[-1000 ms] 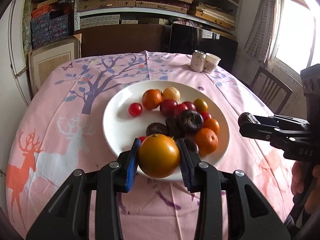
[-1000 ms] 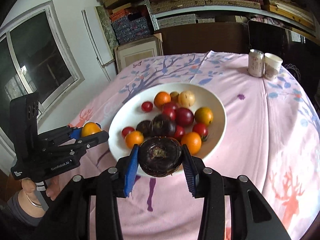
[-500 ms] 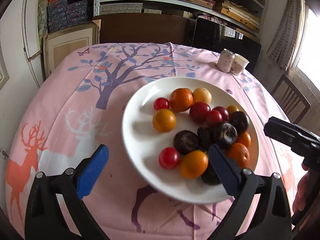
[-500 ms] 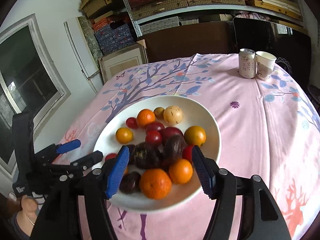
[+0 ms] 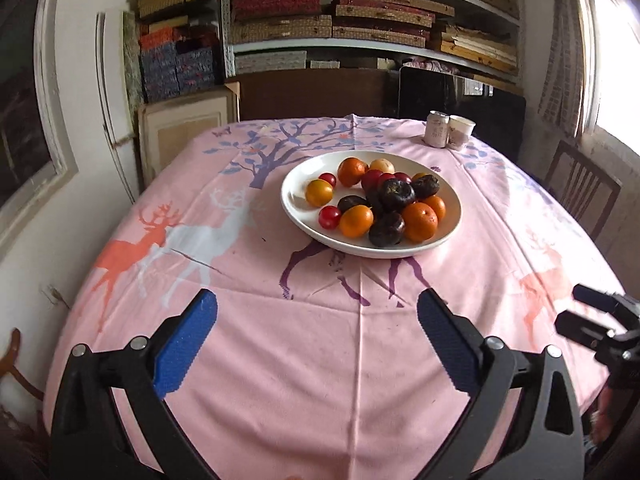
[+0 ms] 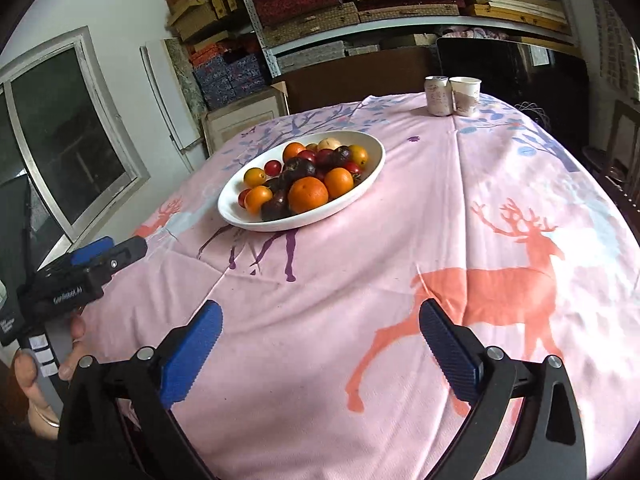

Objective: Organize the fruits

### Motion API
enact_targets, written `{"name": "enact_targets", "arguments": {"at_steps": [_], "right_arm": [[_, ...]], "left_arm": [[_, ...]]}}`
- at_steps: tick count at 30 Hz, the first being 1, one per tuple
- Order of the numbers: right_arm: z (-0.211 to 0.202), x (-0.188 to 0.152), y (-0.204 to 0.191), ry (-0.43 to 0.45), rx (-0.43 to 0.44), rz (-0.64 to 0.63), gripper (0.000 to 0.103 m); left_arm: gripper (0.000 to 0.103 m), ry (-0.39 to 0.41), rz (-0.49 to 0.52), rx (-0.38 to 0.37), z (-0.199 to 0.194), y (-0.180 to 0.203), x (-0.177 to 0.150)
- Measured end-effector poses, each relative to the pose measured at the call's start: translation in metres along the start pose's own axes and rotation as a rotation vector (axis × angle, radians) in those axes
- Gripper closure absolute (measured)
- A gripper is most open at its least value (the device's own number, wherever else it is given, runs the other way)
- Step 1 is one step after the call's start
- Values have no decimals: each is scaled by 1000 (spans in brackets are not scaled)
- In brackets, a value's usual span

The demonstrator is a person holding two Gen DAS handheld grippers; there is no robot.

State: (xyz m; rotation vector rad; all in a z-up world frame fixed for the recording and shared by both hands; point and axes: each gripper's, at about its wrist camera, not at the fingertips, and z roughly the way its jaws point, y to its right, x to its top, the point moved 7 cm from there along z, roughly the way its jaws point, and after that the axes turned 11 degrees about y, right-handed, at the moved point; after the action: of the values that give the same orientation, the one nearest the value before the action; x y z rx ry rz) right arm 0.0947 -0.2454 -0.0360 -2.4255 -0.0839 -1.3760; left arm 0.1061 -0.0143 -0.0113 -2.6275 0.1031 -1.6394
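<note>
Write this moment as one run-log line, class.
left gripper: open, empty | right gripper: open, empty | fruits: all in white plate | tablecloth beneath

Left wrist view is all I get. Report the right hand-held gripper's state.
Observer: The right hand-held gripper is open, with nothing between its blue pads. It is over the tablecloth, short of the plate.
Operator: Now describe what holds the left one.
Observer: A bare hand grips the handle of the left hand-held gripper. There is a bangle on the wrist.
</note>
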Motion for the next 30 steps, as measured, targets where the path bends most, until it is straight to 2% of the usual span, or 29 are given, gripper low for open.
{"name": "enact_targets", "arguments": {"at_steps": [1,5,9,11,18,30], "right_arm": [[-5,0,2,12,-5,7,4],[-23,4,10,57,-49,-7,4],[-46,9,17,100,-81,-29,4],[-52,10,18,108,-83,-27,4],[-64,11,18,134,-96,-32,4],[-66,7,16,126,-99,-35,4]], "left_arm": [[5,3,19,9,-8,4,-3],[5,-19,-4,-47,-32,14,-12],[5,-3,-3,-19,-49,14,-13],[5,-1,-17,-35,-53,13,-10],[5,7,-63,-18,-57,2,-6],[5,-4,-41,-5,-56,2,-9]]}}
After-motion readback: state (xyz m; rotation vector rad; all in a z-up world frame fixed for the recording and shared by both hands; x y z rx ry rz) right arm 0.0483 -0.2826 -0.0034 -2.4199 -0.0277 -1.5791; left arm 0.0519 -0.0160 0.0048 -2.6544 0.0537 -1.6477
